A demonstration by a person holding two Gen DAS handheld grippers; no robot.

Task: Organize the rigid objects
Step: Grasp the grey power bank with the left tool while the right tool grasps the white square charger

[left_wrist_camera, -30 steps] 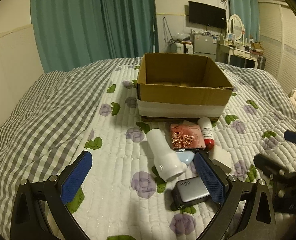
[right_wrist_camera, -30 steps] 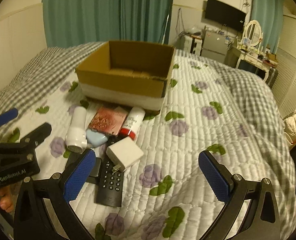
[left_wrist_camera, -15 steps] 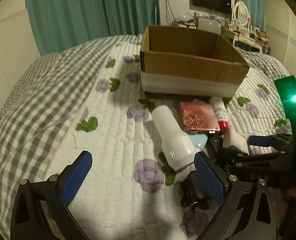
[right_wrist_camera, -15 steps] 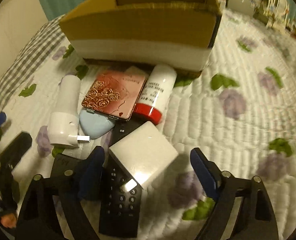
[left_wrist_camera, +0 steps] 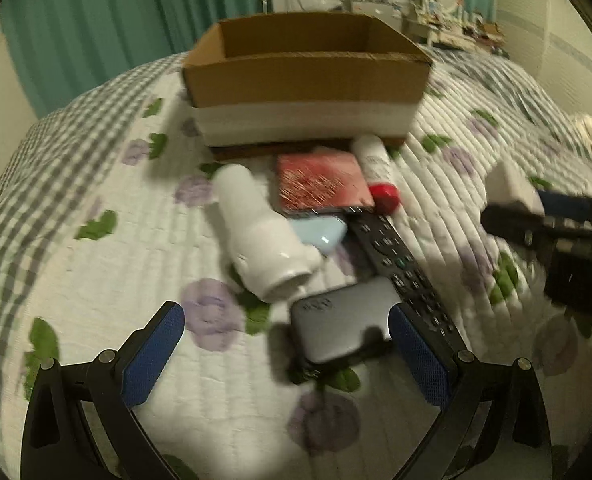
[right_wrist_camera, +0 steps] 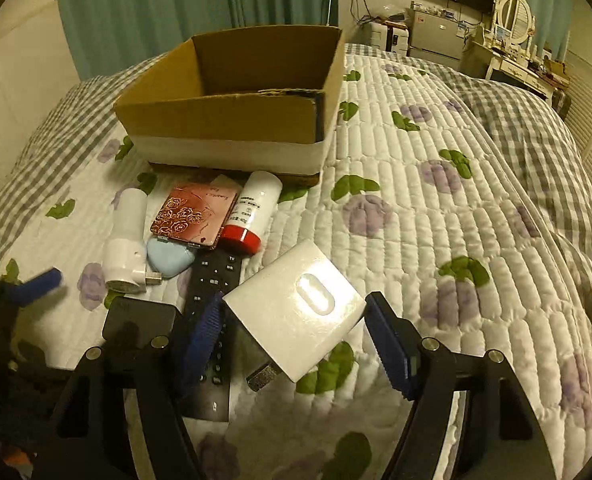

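Observation:
My right gripper (right_wrist_camera: 296, 316) has a white plug-in charger (right_wrist_camera: 299, 312) between its blue pads; the jaws are closing and press on its sides. In the left wrist view the charger (left_wrist_camera: 511, 188) hangs off the quilt at the right, clear of the pile. My left gripper (left_wrist_camera: 288, 344) is open, low over a silver power bank (left_wrist_camera: 343, 320) that lies by its right finger. The pile holds a black remote (left_wrist_camera: 399, 260), a white cylinder device (left_wrist_camera: 260, 232), a pale blue piece (left_wrist_camera: 319, 232), a red rose-patterned case (left_wrist_camera: 323, 184) and a red-capped white tube (left_wrist_camera: 375, 168).
An open cardboard box (left_wrist_camera: 307, 76) stands on the quilted bed (right_wrist_camera: 435, 208) just behind the pile, with nothing visible inside. Grey checked bedding lies at the left and right. Teal curtains, a dresser and a TV stand beyond the bed.
The right gripper narrowed onto the white charger and carried it up off the remote, to the right. The left gripper sank closer to the pile, and the power bank now lies by its right finger.

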